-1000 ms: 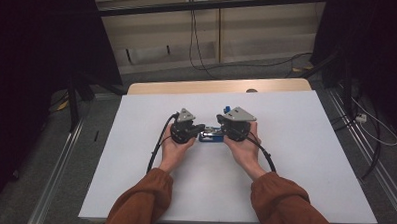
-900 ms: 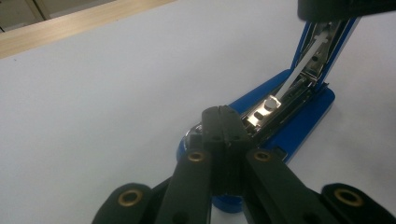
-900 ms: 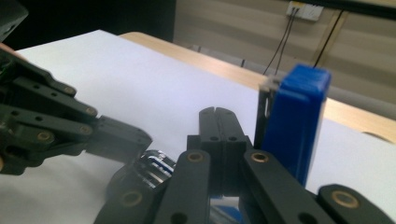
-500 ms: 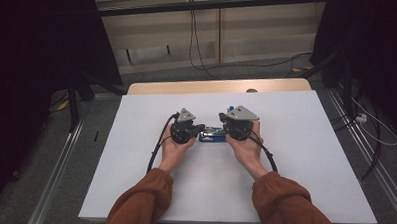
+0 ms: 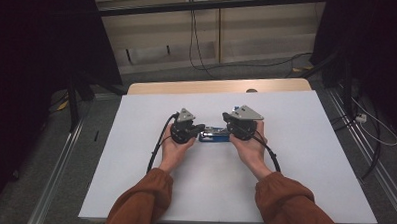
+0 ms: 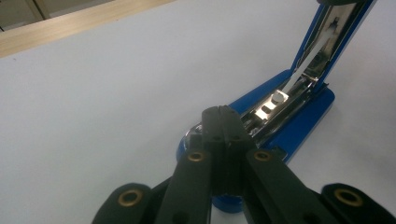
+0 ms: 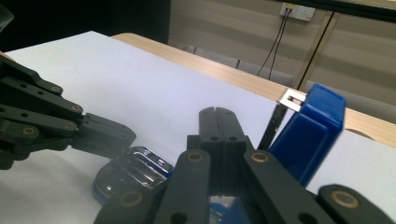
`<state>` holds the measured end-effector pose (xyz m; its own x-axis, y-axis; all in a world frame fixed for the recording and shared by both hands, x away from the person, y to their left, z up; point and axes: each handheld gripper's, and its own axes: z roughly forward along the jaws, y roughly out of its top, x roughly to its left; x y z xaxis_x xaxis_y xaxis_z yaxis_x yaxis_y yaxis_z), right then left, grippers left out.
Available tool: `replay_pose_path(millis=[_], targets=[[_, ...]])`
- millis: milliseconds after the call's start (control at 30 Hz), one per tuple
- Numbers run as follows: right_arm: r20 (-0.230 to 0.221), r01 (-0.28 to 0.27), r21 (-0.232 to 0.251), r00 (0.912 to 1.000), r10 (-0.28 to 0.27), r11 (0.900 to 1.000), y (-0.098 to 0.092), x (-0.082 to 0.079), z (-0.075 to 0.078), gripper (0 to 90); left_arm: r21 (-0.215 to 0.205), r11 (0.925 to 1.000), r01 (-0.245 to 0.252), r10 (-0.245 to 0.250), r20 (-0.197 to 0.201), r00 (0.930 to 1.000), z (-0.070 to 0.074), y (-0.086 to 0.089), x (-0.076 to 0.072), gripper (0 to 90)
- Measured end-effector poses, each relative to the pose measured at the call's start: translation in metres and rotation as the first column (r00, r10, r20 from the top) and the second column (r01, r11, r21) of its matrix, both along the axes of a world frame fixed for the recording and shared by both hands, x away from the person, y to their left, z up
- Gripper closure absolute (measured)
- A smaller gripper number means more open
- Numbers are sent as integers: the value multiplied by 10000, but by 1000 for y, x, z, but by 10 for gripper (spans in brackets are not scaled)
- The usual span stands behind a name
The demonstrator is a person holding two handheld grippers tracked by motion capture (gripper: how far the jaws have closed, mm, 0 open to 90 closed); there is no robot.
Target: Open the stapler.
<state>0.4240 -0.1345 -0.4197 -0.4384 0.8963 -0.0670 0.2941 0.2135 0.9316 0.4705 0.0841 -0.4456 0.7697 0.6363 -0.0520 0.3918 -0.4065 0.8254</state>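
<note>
Blue metal-and-plastic stapler [image 5: 214,136] lies mid-surface, lid hinged open. Left gripper [image 6: 223,122] and right gripper [image 7: 218,122], fingers clenched empty, flank the stapler; the next move likely calls for reloading or closing.

Between the two sets of fingertips lies the blue stapler [image 5: 214,136], its top arm [image 7: 308,135] swung up just beside the right gripper [image 5: 231,130] fingers — blocking that side. Outward of both, the white table [image 5: 295,145] lies bare — free passage.
</note>
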Motion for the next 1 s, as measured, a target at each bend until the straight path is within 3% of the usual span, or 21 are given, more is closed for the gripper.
replay_pose_path(millis=[267,1000], targets=[[-41,318,116,9995,-318,9994,-10,-1,1,900,39,10000,-7,7,11,10000,0,0,0,900],[-205,505,141,9985,-502,9986,-25,-4,-4,900,-88,9999,-114,114,-40,9999,-1,0,-1,900]])
